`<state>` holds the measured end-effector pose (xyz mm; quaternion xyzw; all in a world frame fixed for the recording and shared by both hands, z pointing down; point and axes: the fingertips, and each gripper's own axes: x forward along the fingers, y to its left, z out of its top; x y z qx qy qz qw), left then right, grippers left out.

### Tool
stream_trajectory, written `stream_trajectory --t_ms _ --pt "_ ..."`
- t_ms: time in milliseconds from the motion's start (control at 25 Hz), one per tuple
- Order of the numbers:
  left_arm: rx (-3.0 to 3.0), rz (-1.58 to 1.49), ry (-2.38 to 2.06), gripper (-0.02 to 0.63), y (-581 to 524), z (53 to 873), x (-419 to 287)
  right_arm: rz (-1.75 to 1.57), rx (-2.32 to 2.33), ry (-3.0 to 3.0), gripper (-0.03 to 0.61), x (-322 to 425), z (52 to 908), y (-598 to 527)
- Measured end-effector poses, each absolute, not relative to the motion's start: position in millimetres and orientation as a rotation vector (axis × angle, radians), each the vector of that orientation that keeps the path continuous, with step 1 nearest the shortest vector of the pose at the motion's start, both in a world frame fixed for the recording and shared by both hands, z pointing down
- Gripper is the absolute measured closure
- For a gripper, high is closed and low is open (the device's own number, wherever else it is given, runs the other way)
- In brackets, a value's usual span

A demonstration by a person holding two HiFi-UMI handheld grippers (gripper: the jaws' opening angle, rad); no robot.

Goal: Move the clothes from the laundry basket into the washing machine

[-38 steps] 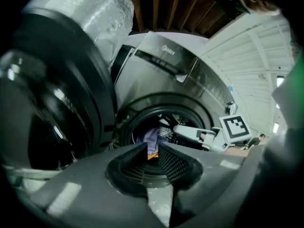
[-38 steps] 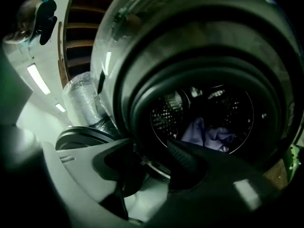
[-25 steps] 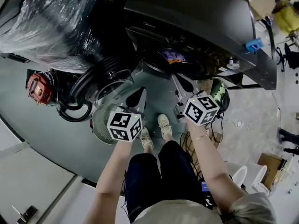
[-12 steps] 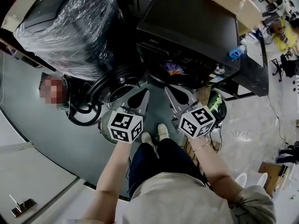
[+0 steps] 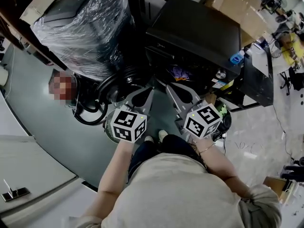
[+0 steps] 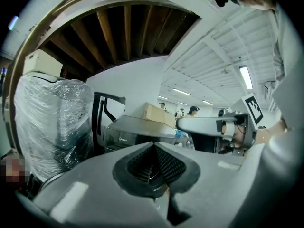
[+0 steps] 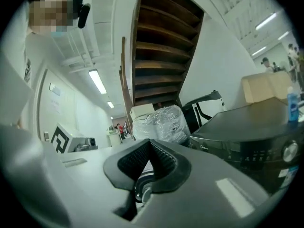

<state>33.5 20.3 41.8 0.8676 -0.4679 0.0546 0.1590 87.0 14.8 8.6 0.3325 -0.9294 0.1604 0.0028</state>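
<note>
From the head view, the black washing machine stands ahead with its round door swung open to the left. A purple garment lies in the drum. My left gripper and right gripper are held side by side in front of the drum opening, both shut with nothing in them. Only a strip of the laundry basket shows beside the left marker cube. The left gripper view has its jaws shut, with the machine behind. The right gripper is also shut and empty.
A large machine wrapped in clear plastic stands left of the washer. Black hoses lie on the grey floor below it. A cardboard box and a blue bottle sit by the washer's far side. My feet are close to the basket.
The head view has risen and pulled back, so my torso now covers my legs. Both grippers stayed shut and lifted slightly toward the drum. The basket has slipped under the left cube.
</note>
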Motion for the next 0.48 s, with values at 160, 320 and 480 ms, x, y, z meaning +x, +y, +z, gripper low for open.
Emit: stream_trajectory --t_ms 160,320,480 --pt "2.479 0.155 -1.359 0.612 30 35 30 0.508 1.044 -2.943 0.552 91 -1 22" --pt "2.461 0.122 -1.42 0.612 34 28 30 0.398 1.01 -2.941 0.552 89 -6 26" --pt "2.417 0.089 -1.469 0.612 34 27 30 0.382 0.993 -2.948 0.552 89 -8 26"
